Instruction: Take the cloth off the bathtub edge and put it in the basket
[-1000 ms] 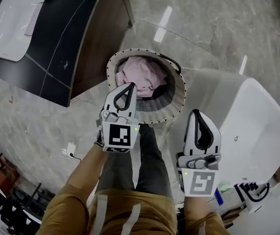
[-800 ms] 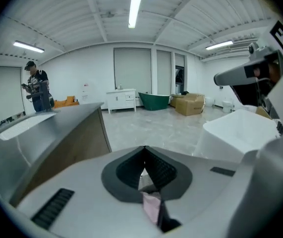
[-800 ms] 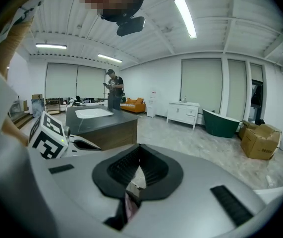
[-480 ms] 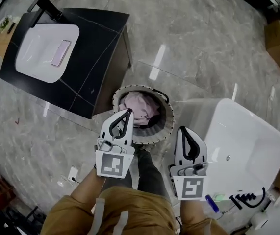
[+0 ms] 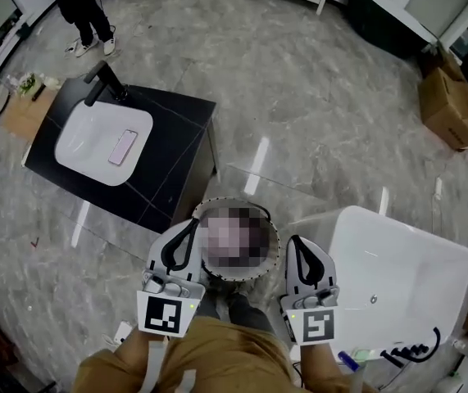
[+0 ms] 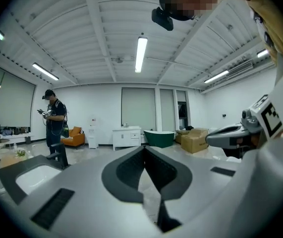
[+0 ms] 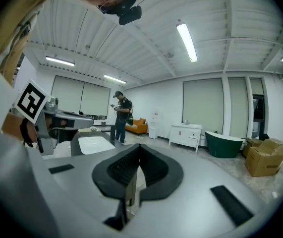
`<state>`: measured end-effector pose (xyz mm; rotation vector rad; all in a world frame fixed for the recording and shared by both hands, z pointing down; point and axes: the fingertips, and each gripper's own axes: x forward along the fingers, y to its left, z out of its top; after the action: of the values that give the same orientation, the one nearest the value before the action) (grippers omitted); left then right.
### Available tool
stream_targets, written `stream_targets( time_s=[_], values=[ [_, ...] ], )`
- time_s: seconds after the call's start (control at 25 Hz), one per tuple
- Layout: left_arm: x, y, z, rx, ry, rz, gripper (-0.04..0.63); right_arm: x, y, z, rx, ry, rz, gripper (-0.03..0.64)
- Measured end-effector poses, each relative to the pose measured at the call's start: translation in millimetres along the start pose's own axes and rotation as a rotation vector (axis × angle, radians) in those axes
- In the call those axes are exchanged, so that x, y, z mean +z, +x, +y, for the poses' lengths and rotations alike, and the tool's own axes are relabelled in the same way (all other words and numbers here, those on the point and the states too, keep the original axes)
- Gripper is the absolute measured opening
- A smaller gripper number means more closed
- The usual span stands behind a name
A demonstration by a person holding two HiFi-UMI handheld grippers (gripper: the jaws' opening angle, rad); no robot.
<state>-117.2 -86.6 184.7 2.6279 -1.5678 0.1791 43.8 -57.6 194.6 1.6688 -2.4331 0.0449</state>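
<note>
Status check, head view.

- Basket point(image 5: 232, 202) stands on the floor at 12 o'clock from the person's feet, between the two grippers. Its inside cannot be made out in this view, so the cloth itself is not seen.
- Bathtub point(image 5: 397, 281) sits at 3 o'clock of the basket. The rim that shows is bare white, with no cloth draped on it. The near corner of the tub, at 5 o'clock, holds some small bottles and a cable, nothing like fabric.
- Left gripper point(image 5: 188, 226): its own view shows the jaws pressed together with nothing between them. It looks out across the room, not at the basket.
- Right gripper point(image 5: 294, 242): its view likewise shows the jaws together and empty.
- Both are held low and close to the body, at 7 and 5 o'clock of the basket.
- Black sink counter point(image 5: 176, 187) at 10 o'clock of the basket, not involved.

Judgement: neither gripper carries anything and the tub edge is clear, so the cloth is most likely in the basket already. The task looks finished or all but finished. Nothing left that these views show, though the cloth's place in the basket stays unconfirmed.
</note>
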Motion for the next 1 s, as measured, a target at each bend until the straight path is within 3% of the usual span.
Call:
stream_targets(
  time_s=[0.4, 1.0],
  values=[
    [92, -43, 8, 0.037, 0.096, -0.168, 0.006, 70, -37, -11, -0.029, 0.014, -0.133, 0.005],
    [114, -64, -6, 0.028, 0.169, -0.2, 0.006, 116, -57, -11, -0.052, -0.063, -0.213, 0.005]
  ],
)
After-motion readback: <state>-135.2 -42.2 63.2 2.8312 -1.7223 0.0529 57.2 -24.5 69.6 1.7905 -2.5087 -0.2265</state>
